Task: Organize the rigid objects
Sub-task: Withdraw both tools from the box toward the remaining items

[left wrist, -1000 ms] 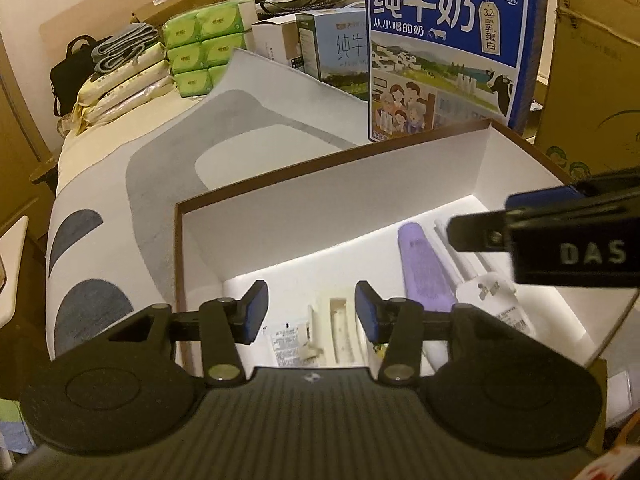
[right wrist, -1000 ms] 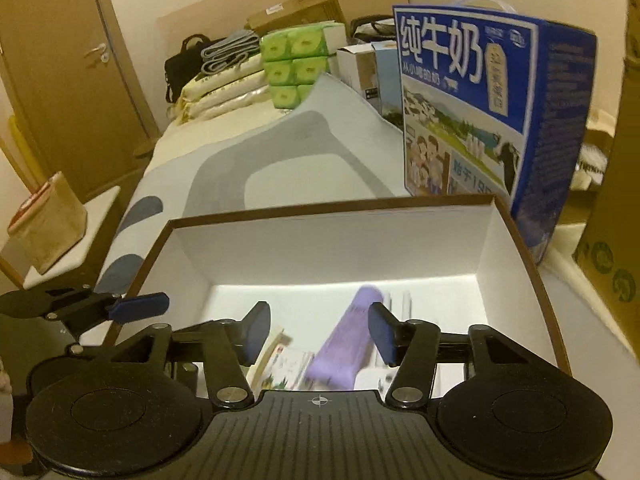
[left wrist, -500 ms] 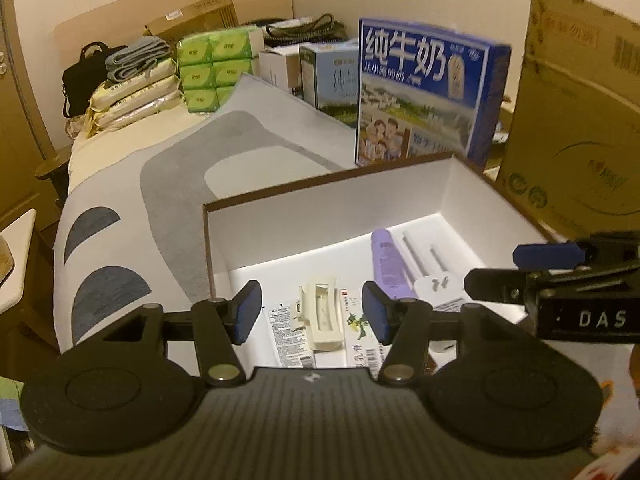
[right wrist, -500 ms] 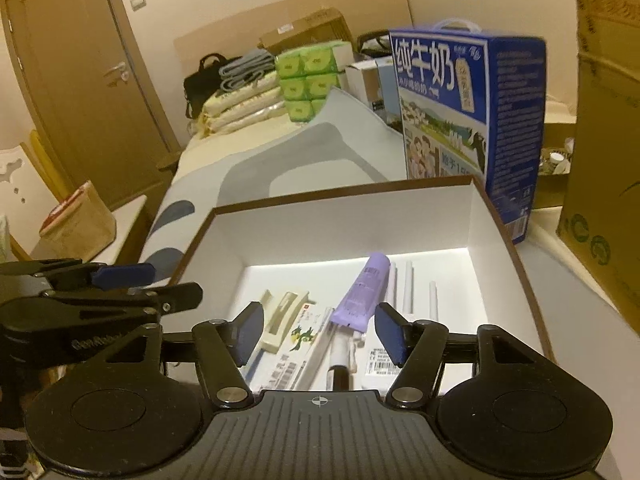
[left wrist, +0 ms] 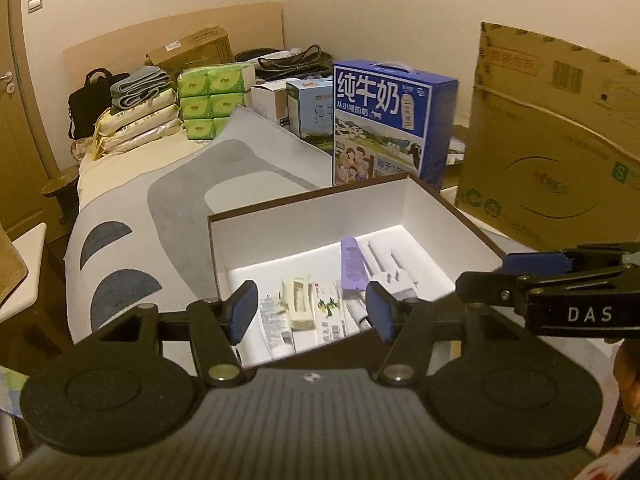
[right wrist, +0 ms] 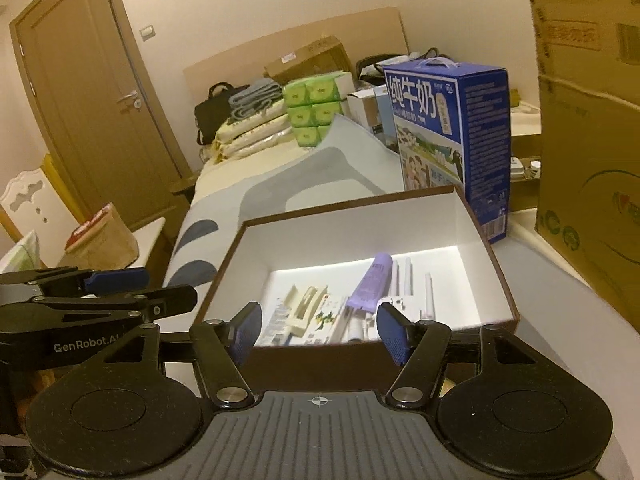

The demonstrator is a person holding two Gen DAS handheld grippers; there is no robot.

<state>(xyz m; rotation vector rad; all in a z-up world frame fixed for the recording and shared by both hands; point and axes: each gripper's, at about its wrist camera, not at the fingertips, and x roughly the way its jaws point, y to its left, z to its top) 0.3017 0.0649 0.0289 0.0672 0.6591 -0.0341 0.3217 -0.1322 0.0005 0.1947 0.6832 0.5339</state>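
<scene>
A brown box with a white inside (left wrist: 304, 220) (right wrist: 344, 236) sits on the bed. In it lie a purple tube (left wrist: 352, 262) (right wrist: 370, 286), a cream plastic holder (left wrist: 297, 300) (right wrist: 301, 310), flat sachets (left wrist: 273, 326), a white plug adapter (left wrist: 394, 280) and white sticks (right wrist: 408, 276). My left gripper (left wrist: 311, 312) is open and empty, above the box's near edge. My right gripper (right wrist: 319, 330) is open and empty, just before the box's near wall. Each gripper shows at the side of the other's view.
A blue milk carton (left wrist: 390, 122) (right wrist: 452, 136) stands behind the box. A large cardboard box (left wrist: 556, 140) (right wrist: 588, 168) stands on the right. Green tissue packs (left wrist: 212, 100), folded towels and a black bag lie at the bed's far end. A door (right wrist: 100, 112) is on the left.
Both grippers have pulled back and up from inside the box, still open and empty. More of the room and the whole box now show.
</scene>
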